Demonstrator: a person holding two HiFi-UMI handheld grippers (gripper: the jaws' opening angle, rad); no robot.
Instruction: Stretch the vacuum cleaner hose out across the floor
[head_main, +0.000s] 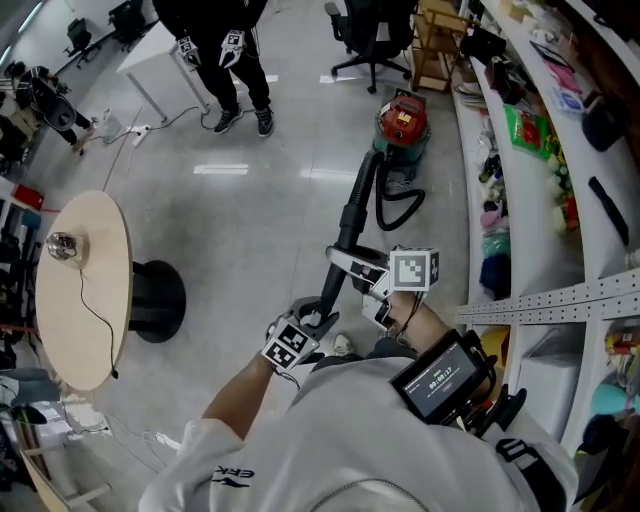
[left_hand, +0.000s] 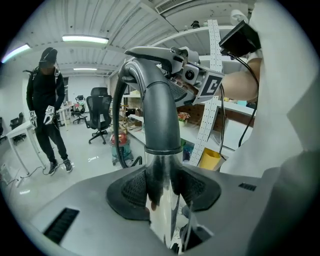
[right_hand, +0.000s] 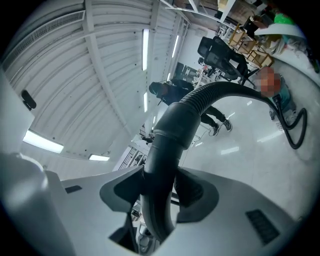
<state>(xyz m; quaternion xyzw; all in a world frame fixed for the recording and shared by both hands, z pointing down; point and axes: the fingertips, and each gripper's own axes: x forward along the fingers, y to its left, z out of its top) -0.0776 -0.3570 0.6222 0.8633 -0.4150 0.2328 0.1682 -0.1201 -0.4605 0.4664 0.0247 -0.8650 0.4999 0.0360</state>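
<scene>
A red vacuum cleaner (head_main: 403, 124) stands on the floor by the shelves. Its black ribbed hose (head_main: 398, 208) loops beside it and rises into a dark curved handle (head_main: 347, 258). My right gripper (head_main: 366, 286) is shut on that handle, which fills the jaws (right_hand: 161, 186) in the right gripper view while the hose (right_hand: 222, 92) arcs away toward the floor. Below the handle runs a chrome wand (left_hand: 161, 195). My left gripper (head_main: 310, 322) is shut on the wand, pads pressed on both sides (left_hand: 162, 192). The handle (left_hand: 160, 110) towers above with the right gripper (left_hand: 200, 82) on it.
A person in black (head_main: 224, 48) stands across the floor, holding marker-cube grippers. A round wooden table (head_main: 88, 300) and a black round base (head_main: 158, 300) are at the left. An office chair (head_main: 373, 38) is at the back. Long white shelves (head_main: 545, 190) line the right side.
</scene>
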